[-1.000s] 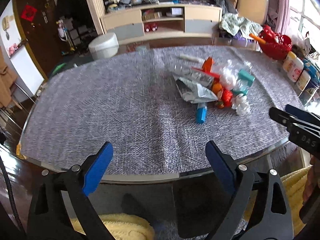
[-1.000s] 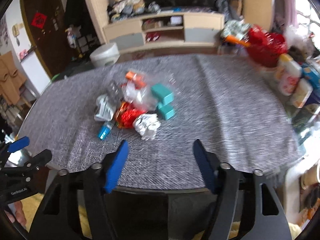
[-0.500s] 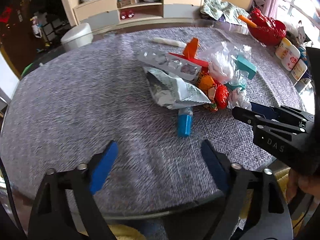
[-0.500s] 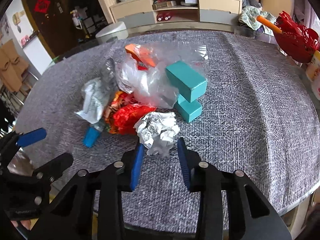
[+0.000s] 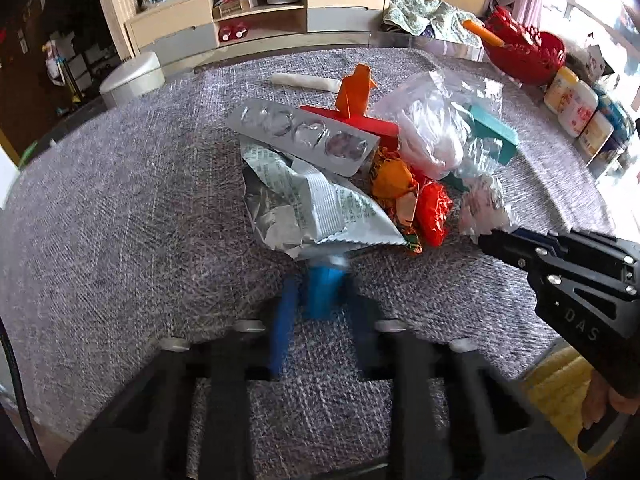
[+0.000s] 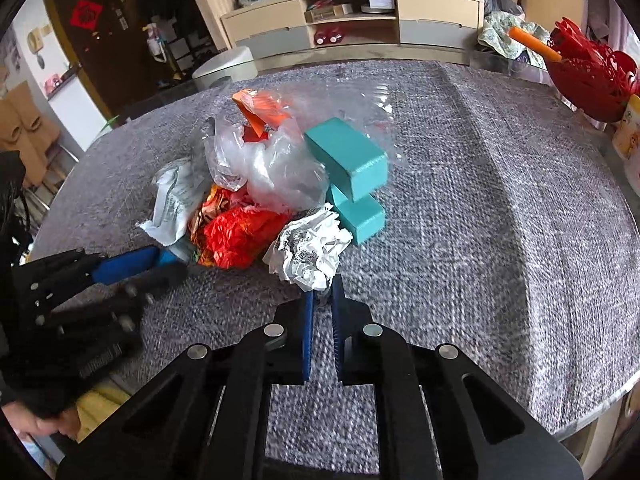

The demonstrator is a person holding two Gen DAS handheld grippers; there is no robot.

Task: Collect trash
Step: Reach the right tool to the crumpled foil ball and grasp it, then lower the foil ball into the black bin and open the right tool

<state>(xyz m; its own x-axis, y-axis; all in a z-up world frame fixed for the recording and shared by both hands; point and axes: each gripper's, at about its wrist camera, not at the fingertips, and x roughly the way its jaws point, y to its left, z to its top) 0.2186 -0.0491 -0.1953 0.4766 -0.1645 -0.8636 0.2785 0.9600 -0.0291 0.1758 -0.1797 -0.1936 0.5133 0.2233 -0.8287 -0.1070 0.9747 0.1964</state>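
1. Left wrist view. The left gripper [image 5: 322, 300] has its blue-padded fingers drawn in on either side of a small blue tube [image 5: 323, 294], clasping it at the near edge of the trash pile. Motion blur softens both fingers and the tube, so the exact contact cannot be confirmed. The tube's far end is hidden under a torn foil sachet [image 5: 316, 210] with printed text. Behind it lie a silver blister pack [image 5: 302, 134], an orange paper crane [image 5: 354, 92], a clear plastic bag [image 5: 430, 128], a teal box [image 5: 494, 132] and red-orange crinkled wrappers [image 5: 416, 198]. The right gripper [image 5: 486, 240] enters from the right, its tips at a crumpled white paper ball [image 5: 484, 208]. All rest on a grey woven tablecloth [image 5: 120, 220].

2. Right wrist view. The right gripper [image 6: 321, 284] is nearly closed, fingers pinching the near edge of the crumpled white paper ball [image 6: 310, 250]; the pinched part is hidden behind the ball. Two teal boxes [image 6: 354, 184] are stacked just beyond it, the upper one tilted. The clear plastic bag [image 6: 272, 168] partly covers the orange crane. The left gripper [image 6: 168, 262], blurred, reaches in from the left towards the pile, on the tablecloth [image 6: 500, 200].
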